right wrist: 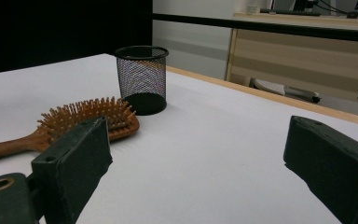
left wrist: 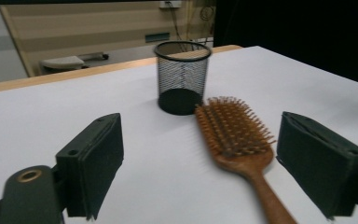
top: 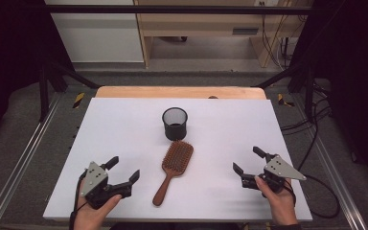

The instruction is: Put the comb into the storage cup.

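Note:
A wooden paddle hairbrush (top: 173, 167) lies bristles up on the white table (top: 124, 129), its handle toward the near edge. Just beyond its head stands a black mesh cup (top: 175, 123), upright. My left gripper (top: 123, 171) rests at the near left, open, with nothing between its jaws; in the left gripper view the hairbrush (left wrist: 235, 135) lies ahead toward the right jaw and the mesh cup (left wrist: 182, 77) stands behind it. My right gripper (top: 248, 160) sits at the near right, open and holding nothing; its view shows the hairbrush (right wrist: 81, 121) and the mesh cup (right wrist: 141, 79) off to the left.
A wooden strip (top: 179, 92) borders the table's far edge. Metal rails (top: 24, 153) run along both sides, and cables (top: 316, 139) trail on the floor at the right. Light wooden furniture (top: 196, 28) stands beyond the table.

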The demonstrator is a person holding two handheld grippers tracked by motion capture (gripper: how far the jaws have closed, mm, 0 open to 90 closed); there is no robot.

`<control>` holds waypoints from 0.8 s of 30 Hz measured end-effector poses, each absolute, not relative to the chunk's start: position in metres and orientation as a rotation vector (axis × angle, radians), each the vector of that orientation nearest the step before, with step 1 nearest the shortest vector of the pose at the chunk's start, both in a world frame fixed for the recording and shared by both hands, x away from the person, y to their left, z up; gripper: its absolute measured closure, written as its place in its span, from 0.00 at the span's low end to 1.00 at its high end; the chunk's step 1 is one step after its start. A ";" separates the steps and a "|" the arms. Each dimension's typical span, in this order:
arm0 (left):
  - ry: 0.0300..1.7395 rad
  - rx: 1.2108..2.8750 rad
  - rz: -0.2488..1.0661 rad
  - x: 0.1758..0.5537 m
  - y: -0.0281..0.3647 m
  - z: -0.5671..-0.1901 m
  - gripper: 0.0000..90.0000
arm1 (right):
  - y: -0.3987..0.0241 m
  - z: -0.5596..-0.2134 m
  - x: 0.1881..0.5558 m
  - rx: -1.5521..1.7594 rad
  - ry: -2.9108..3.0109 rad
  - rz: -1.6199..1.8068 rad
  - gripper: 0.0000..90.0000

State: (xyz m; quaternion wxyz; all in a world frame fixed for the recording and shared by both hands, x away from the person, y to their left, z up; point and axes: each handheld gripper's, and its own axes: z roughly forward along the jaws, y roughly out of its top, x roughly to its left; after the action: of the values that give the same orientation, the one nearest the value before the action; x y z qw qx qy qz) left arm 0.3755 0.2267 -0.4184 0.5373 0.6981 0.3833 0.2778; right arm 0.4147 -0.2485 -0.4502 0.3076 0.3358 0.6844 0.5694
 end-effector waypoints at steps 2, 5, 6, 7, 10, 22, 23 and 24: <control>0.891 1.691 0.647 0.376 0.212 -0.414 0.23 | -0.248 -0.450 0.415 0.886 1.812 1.505 0.08; 0.873 1.713 0.627 0.378 0.200 -0.411 0.32 | -0.247 -0.450 0.415 0.883 1.816 1.503 0.08; 0.862 1.720 0.614 0.379 0.194 -0.410 0.35 | -0.247 -0.450 0.416 0.882 1.816 1.503 0.08; 0.850 1.729 0.608 0.379 0.190 -0.409 0.36 | -0.246 -0.450 0.415 0.880 1.815 1.507 0.08; 0.815 1.757 0.581 0.380 0.174 -0.405 0.45 | -0.246 -0.449 0.414 0.884 1.804 1.513 0.08; 0.732 1.908 0.445 0.388 0.128 -0.417 0.87 | -0.248 -0.452 0.417 0.904 1.811 1.501 0.08; 0.732 1.921 0.424 0.389 0.126 -0.420 0.87 | -0.247 -0.452 0.417 0.901 1.811 1.503 0.08; 0.734 1.931 0.407 0.389 0.124 -0.423 0.92 | -0.246 -0.452 0.416 0.894 1.815 1.504 0.08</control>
State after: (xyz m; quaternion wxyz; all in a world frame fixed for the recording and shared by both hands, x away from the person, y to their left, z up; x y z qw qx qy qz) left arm 0.3889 0.1240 -0.4234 0.4954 0.7967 0.3027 0.1682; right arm 0.4157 -0.2460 -0.4516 0.3054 0.3376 0.6857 0.5680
